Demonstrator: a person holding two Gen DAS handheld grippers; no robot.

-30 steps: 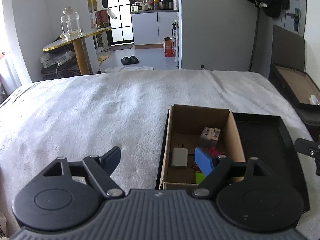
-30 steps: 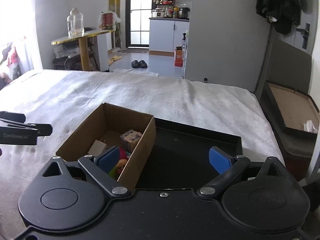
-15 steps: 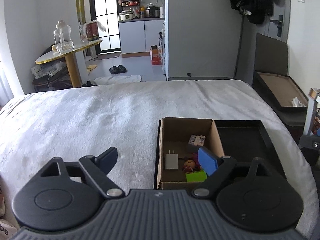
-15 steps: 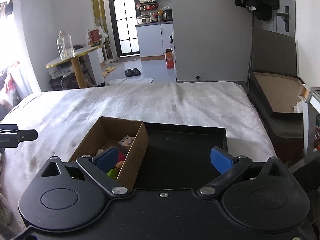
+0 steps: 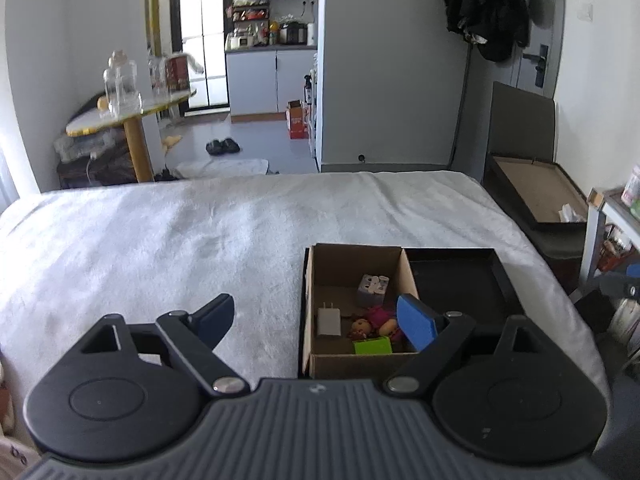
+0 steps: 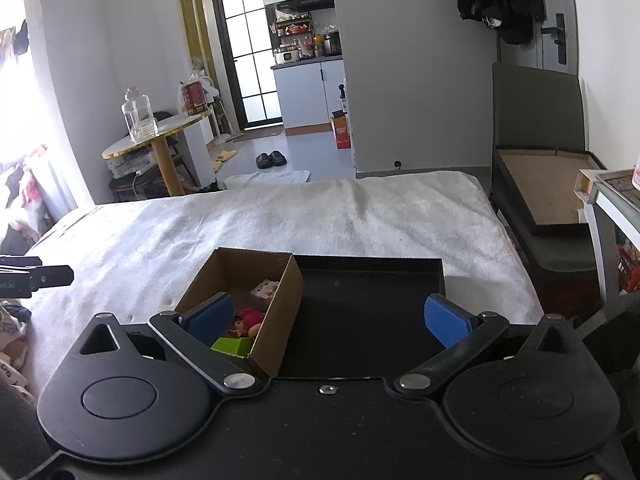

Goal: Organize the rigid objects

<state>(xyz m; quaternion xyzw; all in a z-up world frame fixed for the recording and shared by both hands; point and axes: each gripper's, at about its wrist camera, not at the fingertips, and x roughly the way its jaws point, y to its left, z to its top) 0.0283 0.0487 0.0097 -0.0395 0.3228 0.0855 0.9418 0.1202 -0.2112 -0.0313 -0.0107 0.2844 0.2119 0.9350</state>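
Note:
A brown cardboard box [image 5: 394,260] sits in the left half of a black tray [image 5: 456,280] on the white bed. It holds a grey charger [image 5: 329,321], a grey adapter block [image 5: 372,289], a small doll [image 5: 374,322] and a green block [image 5: 372,346]. My left gripper [image 5: 316,322] is open and empty, held above the bed in front of the box. My right gripper [image 6: 328,318] is open and empty, held above the tray [image 6: 372,292], with the box [image 6: 288,276] to its left.
The white blanket [image 5: 180,240] covers the bed to the left of the tray. A round yellow table [image 5: 128,112] with glass jars stands beyond the bed at left. A dark open box [image 5: 536,196] lies beyond the bed's right edge.
Both grippers have pulled back and risen away from the box and tray, which now look smaller and farther. Both stayed open and empty.

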